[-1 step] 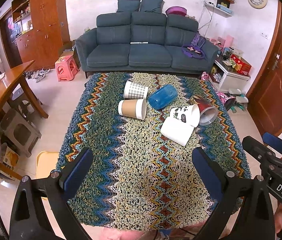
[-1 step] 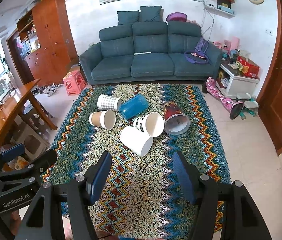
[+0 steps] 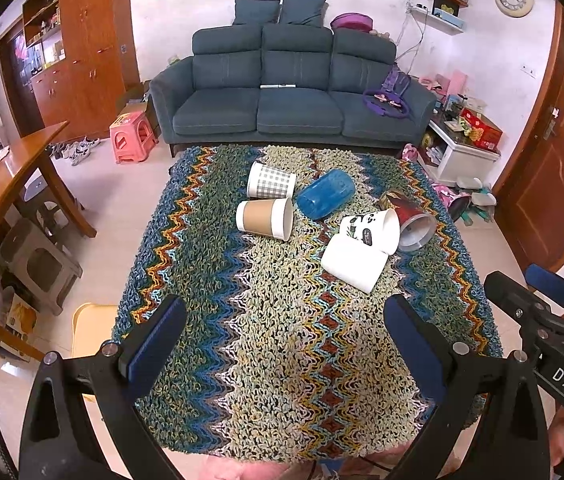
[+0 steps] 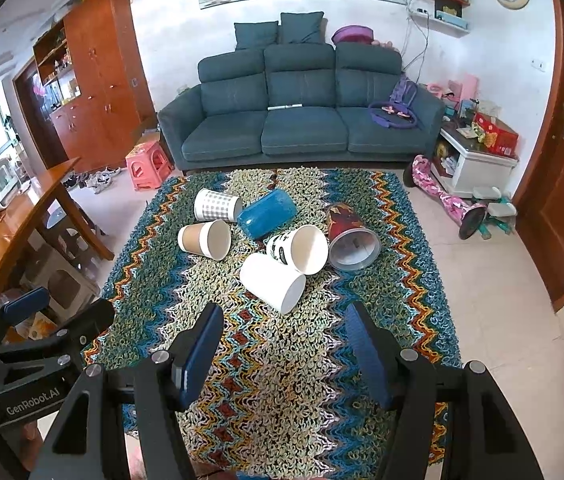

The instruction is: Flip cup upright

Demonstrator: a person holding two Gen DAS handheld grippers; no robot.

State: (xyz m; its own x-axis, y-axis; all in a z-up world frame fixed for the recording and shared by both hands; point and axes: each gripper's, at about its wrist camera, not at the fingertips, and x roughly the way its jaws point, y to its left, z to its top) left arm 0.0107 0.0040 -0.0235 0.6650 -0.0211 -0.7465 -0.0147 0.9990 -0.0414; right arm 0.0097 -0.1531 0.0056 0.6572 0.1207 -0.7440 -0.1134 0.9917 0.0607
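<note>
Right gripper (image 4: 282,354): jaws spread wide, nothing between them, held above the near part of the zigzag rug (image 4: 282,408). Left gripper (image 3: 282,346): likewise spread and empty, hovering to the left of the right one.

Progress, as judged: not started. No cup stands upright; all six lie on their sides, and neither gripper touches any.

Cups, nearest outward from the right gripper:
- Plain white paper cup (image 4: 272,282): just ahead, mouth toward the gripper and to the right; likely the first to take.
- Panda-print cup (image 4: 297,249): directly behind, touching the white one, mouth open to the camera, interior empty.
- Red cup (image 4: 351,238): ahead-right, beside the panda cup; grey interior, no contents discernible.
- Brown-sleeved paper cup (image 4: 205,239): ahead-left, set apart, interior empty.
- Blue cup (image 4: 268,214): farther ahead, centre; mouth not visible, contents cannot be told.
- Checked cup (image 4: 218,205): farthest, ahead-left, beside the blue cup; base toward the camera, contents cannot be told.
</note>
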